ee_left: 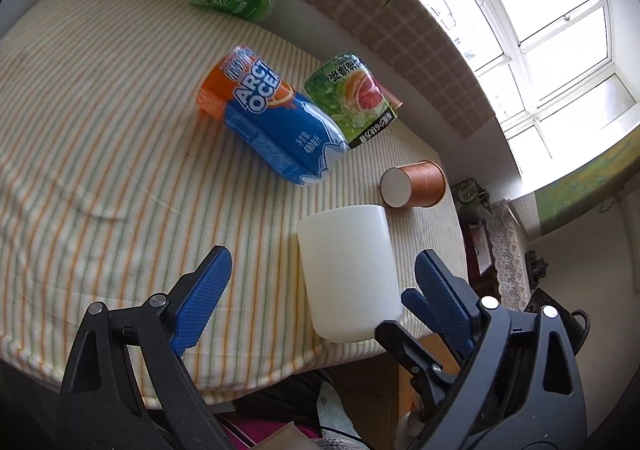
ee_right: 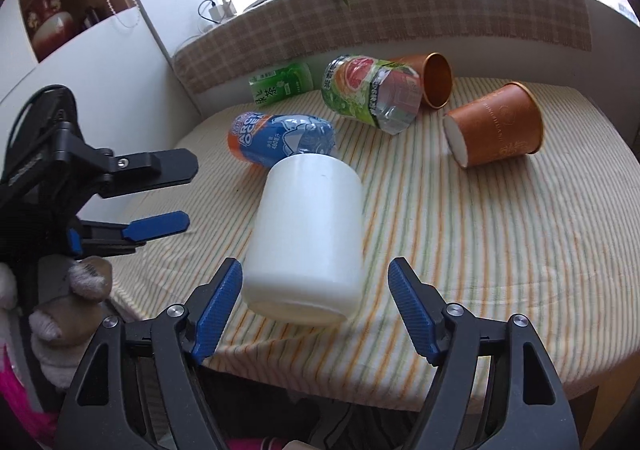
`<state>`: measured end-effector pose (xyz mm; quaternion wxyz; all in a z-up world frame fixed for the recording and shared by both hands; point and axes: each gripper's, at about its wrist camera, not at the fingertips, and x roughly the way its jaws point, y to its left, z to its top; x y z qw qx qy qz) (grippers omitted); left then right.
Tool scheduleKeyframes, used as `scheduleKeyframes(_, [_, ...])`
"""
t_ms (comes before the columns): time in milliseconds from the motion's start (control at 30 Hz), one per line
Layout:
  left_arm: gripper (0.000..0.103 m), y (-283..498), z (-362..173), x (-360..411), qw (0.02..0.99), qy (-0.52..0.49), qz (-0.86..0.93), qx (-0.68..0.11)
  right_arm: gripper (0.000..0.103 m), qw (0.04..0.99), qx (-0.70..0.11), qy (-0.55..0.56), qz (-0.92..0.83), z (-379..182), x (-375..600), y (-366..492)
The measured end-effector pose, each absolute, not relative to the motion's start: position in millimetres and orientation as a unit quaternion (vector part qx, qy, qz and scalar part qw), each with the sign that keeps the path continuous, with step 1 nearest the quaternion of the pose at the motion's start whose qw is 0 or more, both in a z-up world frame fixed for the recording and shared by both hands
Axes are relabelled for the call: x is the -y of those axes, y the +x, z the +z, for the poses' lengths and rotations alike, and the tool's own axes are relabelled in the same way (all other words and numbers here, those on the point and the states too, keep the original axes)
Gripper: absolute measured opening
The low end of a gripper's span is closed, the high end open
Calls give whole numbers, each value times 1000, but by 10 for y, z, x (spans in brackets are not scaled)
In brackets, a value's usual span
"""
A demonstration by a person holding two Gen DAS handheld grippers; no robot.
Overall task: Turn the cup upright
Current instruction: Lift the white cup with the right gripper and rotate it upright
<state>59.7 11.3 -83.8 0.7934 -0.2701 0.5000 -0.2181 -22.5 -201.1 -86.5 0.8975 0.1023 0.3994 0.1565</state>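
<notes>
A white cup (ee_right: 306, 238) lies on its side on the striped tablecloth near the front edge; it also shows in the left wrist view (ee_left: 348, 270). My right gripper (ee_right: 316, 286) is open, its blue fingers either side of the cup's near end, not touching. My left gripper (ee_left: 324, 274) is open, with the cup between its fingers and closer to the right one. The left gripper also shows in the right wrist view (ee_right: 160, 194), to the left of the cup.
An orange paper cup (ee_right: 496, 130) lies on its side at the right, another (ee_right: 436, 80) behind it. Three crushed bottles lie further back: blue-orange (ee_right: 280, 140), grapefruit-label (ee_right: 372, 90), green tea (ee_right: 282, 84). A cloth-covered ledge (ee_right: 400, 14) with a plant backs the table.
</notes>
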Motion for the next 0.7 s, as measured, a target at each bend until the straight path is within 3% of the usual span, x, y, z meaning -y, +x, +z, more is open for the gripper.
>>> scheduleKeyframes(400, [92,854,-1170,264,722,-321,-241,-563,78,912,-377,159,27,-785,2979,-662])
scheduleKeyframes(467, [85,883,-1202,300,717,-322,-241,-569,78,909,-380,169,18,-827,3035,-674])
scheduleKeyframes(700, [81,966,-1297,356,710,-322,-239,-580,78,907,-383,172,17,-862,3052,-676])
